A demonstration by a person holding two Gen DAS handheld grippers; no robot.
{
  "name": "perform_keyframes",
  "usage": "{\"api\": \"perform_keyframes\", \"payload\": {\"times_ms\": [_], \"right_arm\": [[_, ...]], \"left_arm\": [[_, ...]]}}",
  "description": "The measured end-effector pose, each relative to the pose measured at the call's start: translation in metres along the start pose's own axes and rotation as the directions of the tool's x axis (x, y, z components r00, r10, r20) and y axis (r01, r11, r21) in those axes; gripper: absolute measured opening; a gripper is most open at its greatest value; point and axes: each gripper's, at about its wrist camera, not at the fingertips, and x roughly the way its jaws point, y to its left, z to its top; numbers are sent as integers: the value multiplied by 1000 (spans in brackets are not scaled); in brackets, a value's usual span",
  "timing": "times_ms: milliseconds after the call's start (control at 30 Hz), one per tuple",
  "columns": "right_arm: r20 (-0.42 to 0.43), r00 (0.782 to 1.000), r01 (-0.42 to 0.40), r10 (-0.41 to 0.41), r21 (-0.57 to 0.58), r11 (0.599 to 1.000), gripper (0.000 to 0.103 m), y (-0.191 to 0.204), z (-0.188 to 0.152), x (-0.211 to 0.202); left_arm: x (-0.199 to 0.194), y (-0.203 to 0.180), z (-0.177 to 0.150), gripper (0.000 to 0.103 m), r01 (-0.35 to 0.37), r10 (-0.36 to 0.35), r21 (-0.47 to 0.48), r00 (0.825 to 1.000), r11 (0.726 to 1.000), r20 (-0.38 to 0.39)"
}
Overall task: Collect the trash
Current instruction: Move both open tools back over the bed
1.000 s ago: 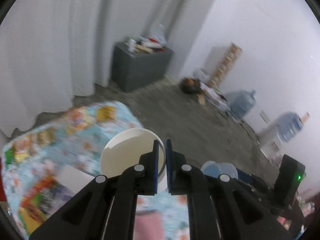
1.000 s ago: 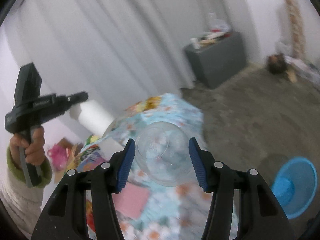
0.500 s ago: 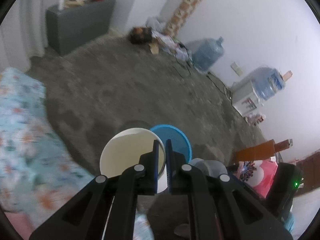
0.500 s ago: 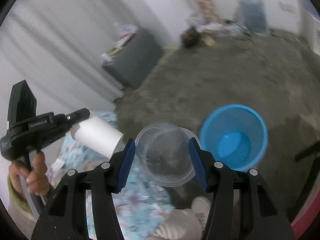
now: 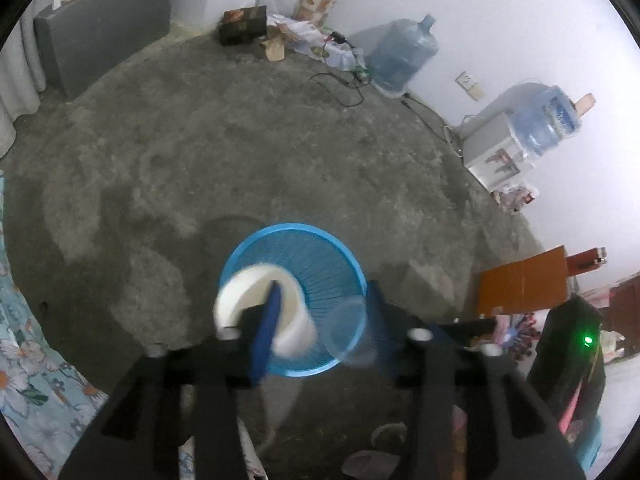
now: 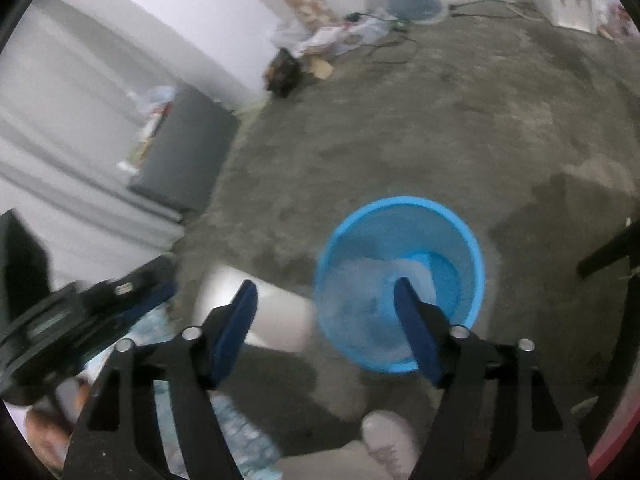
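A blue mesh trash basket (image 5: 320,264) stands on the grey floor; it also shows in the right wrist view (image 6: 452,224). My left gripper (image 5: 320,320) is open above it. A white paper cup (image 5: 264,312), blurred, is against its left finger over the basket rim. It shows blurred in the right wrist view (image 6: 256,308) too. My right gripper (image 6: 326,312) is open over the basket. A clear plastic cup (image 6: 368,300), blurred, is between its fingers, over the basket's mouth. It also shows in the left wrist view (image 5: 348,332).
The floral tablecloth edge (image 5: 28,380) is at the lower left. A grey cabinet (image 5: 104,20) stands by the far wall. Water jugs (image 5: 404,60), a dispenser (image 5: 496,148), cables and clutter line the right wall. A slippered foot (image 6: 388,436) is below the basket.
Both grippers have swung from the table to above the blue basket. Both jaws have opened. The white cup and the clear cup are coming loose, blurred.
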Motion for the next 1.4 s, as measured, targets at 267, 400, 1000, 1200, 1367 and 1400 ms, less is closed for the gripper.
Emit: {"api": "perform_keyframes", "payload": {"times_ms": [267,400,1000,1200,1367,1400], "right_arm": [[15,999,34,-33,-50,998,70,-10,-13,-11],[64,996,78,-69,-138,987,76,4,-26,-33],[363,929,304,-76,-628,717,95,162,-119,-114],[325,943,202,74,-733,649,95,203,-148,-130],[147,949,-56,279,-792,608,95,237,-165,-137],[110,946,-100,305,-796,597,95,244,-169,-136]], "left_arm": [[-27,5,-11,57,-11,10,35,1000,999,30],[-56,8,-20,63,0,-2,36,998,999,61],[-256,90,-108,88,-155,139,38,952,987,271],[-335,154,-138,98,-206,221,-79,905,975,365],[-392,217,-162,97,-191,257,-202,887,961,385],[-400,226,-166,97,-186,263,-224,882,957,391]]}}
